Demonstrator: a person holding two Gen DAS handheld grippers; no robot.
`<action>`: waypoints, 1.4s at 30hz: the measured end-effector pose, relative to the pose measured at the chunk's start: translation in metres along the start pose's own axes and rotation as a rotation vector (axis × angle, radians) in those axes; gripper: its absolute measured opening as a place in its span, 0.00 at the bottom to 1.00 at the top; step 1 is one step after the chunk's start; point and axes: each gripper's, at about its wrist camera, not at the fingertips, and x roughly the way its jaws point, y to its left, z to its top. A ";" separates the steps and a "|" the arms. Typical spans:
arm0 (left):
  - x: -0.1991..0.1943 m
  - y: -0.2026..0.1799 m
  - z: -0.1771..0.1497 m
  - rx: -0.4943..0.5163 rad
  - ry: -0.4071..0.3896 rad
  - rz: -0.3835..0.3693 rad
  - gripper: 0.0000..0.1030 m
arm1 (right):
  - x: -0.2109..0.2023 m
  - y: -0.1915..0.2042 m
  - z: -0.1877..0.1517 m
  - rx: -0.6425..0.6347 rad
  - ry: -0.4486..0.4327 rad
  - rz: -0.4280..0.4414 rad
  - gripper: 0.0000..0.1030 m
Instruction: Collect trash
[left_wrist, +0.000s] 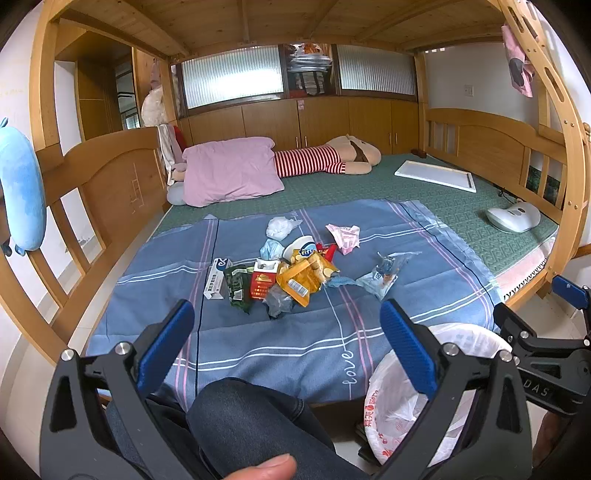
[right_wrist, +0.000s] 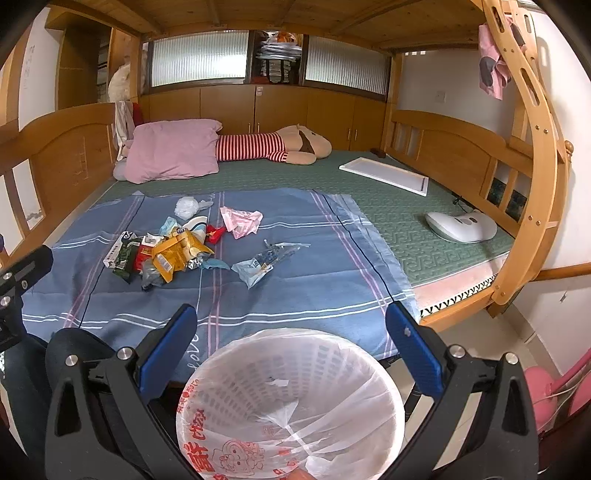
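A heap of trash lies on the blue striped sheet (left_wrist: 258, 343): a yellow snack wrapper (left_wrist: 303, 277), a red box (left_wrist: 263, 282), a white carton (left_wrist: 218, 279), a pink crumpled paper (left_wrist: 345, 236), a white tissue ball (left_wrist: 279, 227) and a clear blue-printed bag (left_wrist: 386, 275). The same yellow snack wrapper (right_wrist: 176, 254) and clear bag (right_wrist: 260, 264) show in the right wrist view. A white basket lined with a printed plastic bag (right_wrist: 291, 402) stands on the floor by the bed. My left gripper (left_wrist: 286, 325) is open, short of the heap. My right gripper (right_wrist: 290, 325) is open above the basket.
The wooden bunk bed frame (left_wrist: 110, 177) surrounds the mattress. At the back lie a pink pillow (left_wrist: 231, 170), a striped plush toy (left_wrist: 325, 158) and a white board (left_wrist: 436, 175). A white device (right_wrist: 461, 225) rests at right. A person's knee (left_wrist: 251, 417) is below my left gripper.
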 end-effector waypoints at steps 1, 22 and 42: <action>0.000 0.000 0.000 0.000 0.000 0.000 0.97 | 0.000 0.000 0.000 -0.001 -0.002 -0.002 0.97; 0.000 0.000 -0.004 -0.013 0.011 -0.004 0.97 | -0.001 0.002 0.002 -0.003 -0.005 0.001 0.97; 0.002 -0.001 -0.003 -0.017 0.019 -0.007 0.97 | -0.002 0.003 0.000 -0.001 -0.009 0.004 0.97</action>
